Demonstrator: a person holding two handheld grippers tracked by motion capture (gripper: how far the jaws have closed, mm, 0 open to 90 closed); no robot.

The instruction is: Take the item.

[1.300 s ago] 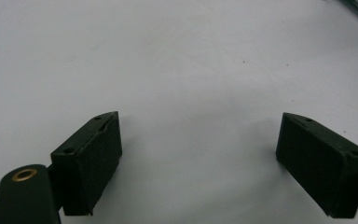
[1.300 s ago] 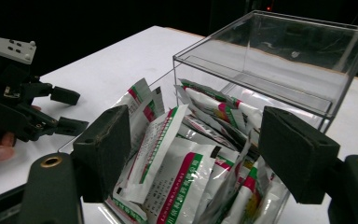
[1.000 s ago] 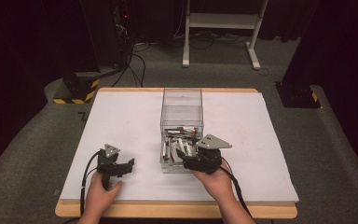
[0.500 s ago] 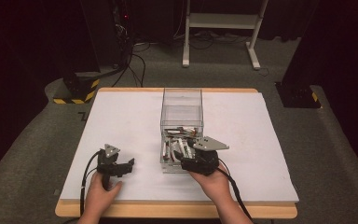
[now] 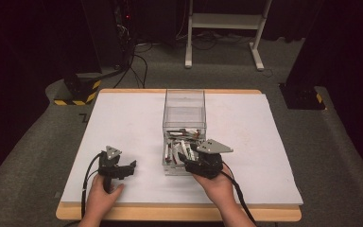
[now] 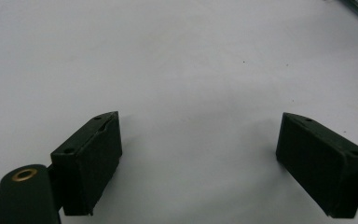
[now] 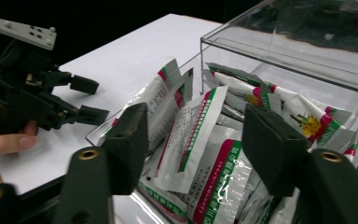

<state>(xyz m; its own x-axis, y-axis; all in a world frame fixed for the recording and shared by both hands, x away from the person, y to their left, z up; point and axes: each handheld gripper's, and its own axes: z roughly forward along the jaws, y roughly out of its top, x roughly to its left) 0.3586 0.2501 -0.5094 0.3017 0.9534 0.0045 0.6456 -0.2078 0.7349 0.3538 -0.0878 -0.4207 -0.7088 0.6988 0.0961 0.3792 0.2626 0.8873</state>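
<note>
**Closing on a single sachet at the near end of the clear box**

The right gripper (image 7: 193, 140) reaches into the near end of the clear, straight-walled plastic box (image 5: 184, 101) that stands at the middle of the white surface (image 5: 123, 123). Its fingers (image 7: 130, 140) have just been closing and now stand about half open, one on each side of an upright white sachet with red and green print (image 7: 191, 135); neither pad presses on it yet. This sachet leans on a loose heap of like sachets (image 7: 303, 116) that fills the near part of the box. The left gripper (image 5: 116, 168) rests on the surface well to the left of the box, its fingers (image 6: 91, 158) wide apart with nothing between them.

To do the step well, the closing should probably be finished slowly, with the pads centred on the flat faces of the one sachet (a neighbour's edge stands just beside the left finger and could be caught along with it). A bite well below the top edge seems wise, since thin foil is apt to slip or fold. The lift should then go straight up, clear of the box's near wall. The left gripper could steady the box if it begins to shift.
</note>
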